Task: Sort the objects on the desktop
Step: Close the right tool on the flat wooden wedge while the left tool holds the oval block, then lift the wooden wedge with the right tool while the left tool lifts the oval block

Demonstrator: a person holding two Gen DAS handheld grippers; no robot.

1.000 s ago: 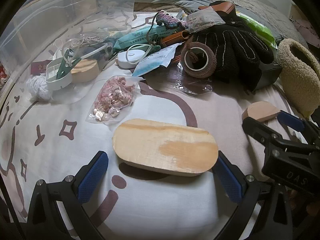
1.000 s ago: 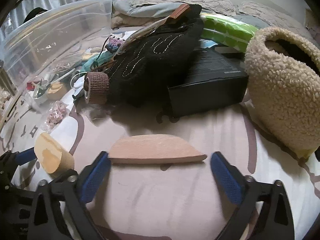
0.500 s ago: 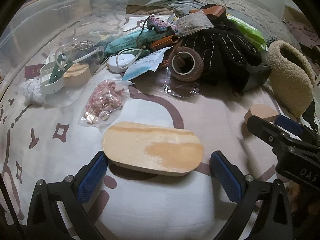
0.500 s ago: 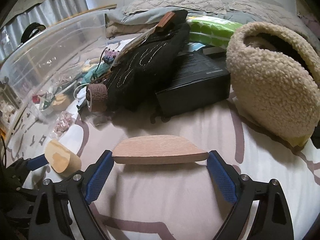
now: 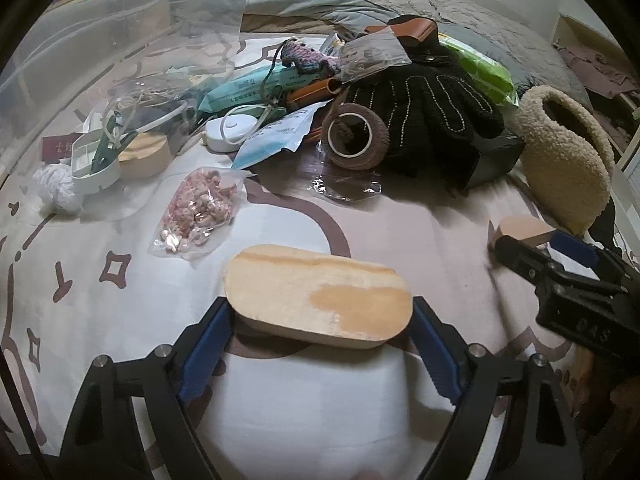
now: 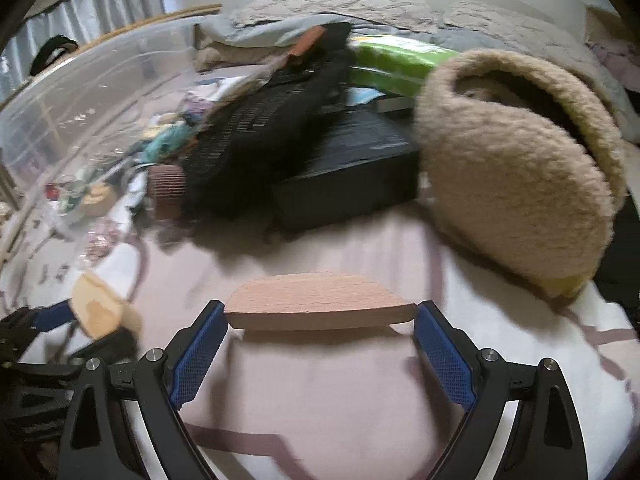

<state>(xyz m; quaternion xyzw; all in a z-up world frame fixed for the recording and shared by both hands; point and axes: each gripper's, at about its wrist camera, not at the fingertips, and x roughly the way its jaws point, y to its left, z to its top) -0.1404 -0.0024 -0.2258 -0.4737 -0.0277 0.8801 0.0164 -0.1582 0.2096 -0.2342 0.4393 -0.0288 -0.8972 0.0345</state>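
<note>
Closing on a pale oval wooden block (image 5: 318,300) lying on the patterned bedsheet (image 5: 120,320), the left hand-held gripper (image 5: 320,344) pinches its ends; the right hand-held gripper (image 6: 322,334) clamps a half-moon wooden piece (image 6: 320,300). Lifting both likely follows.

White raised letters reading "DAS", seen upside down, mark the black body of the right gripper (image 5: 576,258) in the left wrist view. Dark print runs along a teal packet (image 5: 256,86) in the pile, and gold characters mark a dark red booklet (image 5: 58,147); neither can be read.
</note>
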